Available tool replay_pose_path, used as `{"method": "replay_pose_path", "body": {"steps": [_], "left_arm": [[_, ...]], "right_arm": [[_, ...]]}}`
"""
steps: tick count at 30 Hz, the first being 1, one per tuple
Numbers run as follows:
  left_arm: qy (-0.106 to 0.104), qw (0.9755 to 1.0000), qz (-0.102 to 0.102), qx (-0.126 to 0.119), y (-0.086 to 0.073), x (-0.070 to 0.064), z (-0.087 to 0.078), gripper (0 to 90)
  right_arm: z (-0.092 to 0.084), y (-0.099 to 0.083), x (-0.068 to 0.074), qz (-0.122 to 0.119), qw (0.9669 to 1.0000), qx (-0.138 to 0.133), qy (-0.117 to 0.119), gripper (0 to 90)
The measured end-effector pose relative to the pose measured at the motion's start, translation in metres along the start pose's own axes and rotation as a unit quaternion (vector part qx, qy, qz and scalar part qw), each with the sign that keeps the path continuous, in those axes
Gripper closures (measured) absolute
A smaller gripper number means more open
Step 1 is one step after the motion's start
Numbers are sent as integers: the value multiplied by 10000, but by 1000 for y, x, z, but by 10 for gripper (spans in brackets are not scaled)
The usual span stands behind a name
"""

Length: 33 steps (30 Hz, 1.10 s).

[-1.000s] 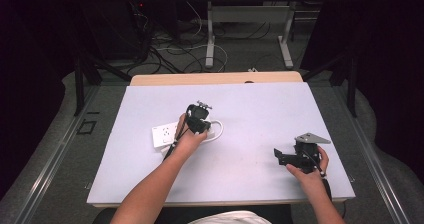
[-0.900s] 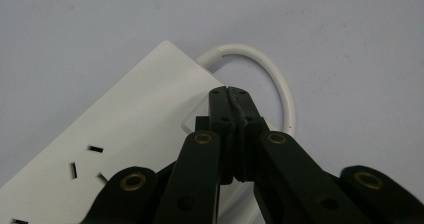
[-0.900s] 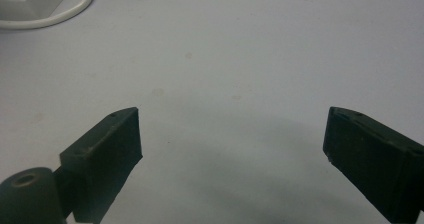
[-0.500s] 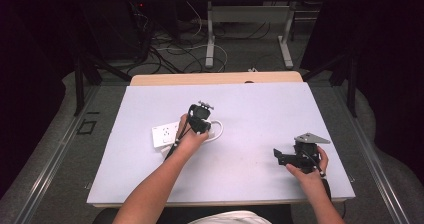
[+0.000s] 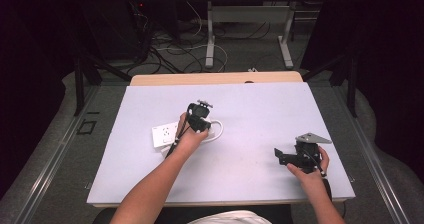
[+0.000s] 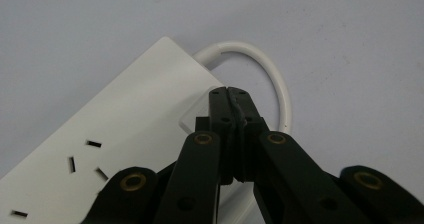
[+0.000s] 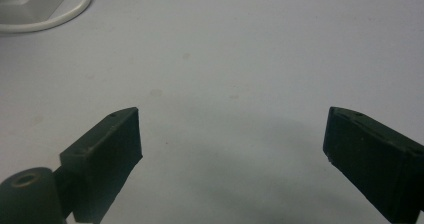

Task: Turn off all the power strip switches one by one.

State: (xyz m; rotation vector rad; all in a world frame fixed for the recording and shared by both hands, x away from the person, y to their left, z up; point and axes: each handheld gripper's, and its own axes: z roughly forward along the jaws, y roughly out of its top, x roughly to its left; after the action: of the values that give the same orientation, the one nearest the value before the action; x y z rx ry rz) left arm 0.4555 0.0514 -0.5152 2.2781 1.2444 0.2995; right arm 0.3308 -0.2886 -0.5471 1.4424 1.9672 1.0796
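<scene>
A white power strip lies on the pale table, left of centre, with a looped white cable at its right end. My left gripper points down at that end. In the left gripper view its jaws are shut together, gripper tips over a square switch on the power strip, beside the cable; touching or not, I cannot tell. My right gripper rests near the table's right front, open, gripper empty over bare tabletop. The power strip shows far off.
The table's front edge runs close to the person's forearms. A wooden tabletop strip borders the far edge. Beyond it, floor cables and white table legs stand in the dark background.
</scene>
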Motion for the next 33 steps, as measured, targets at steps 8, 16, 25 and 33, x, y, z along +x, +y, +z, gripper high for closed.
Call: {"method": "replay_pose_path", "body": {"steps": [8, 16, 25, 33], "left_arm": [[49, 9999, -78, 70, 0, 7, -8, 900], [77, 9998, -139, 144, -3, 12, -16, 900], [78, 9997, -146, 176, -6, 14, -23, 900], [51, 9996, -184, 221, -11, 20, -27, 900]], "right_arm": [[0, 0, 0, 15, 10000, -15, -8, 80], [0, 0, 0, 36, 10000, -12, -11, 80], [-1, 0, 1, 51, 10000, -2, -10, 80], [0, 0, 0, -1, 10000, 0, 0, 80]]}}
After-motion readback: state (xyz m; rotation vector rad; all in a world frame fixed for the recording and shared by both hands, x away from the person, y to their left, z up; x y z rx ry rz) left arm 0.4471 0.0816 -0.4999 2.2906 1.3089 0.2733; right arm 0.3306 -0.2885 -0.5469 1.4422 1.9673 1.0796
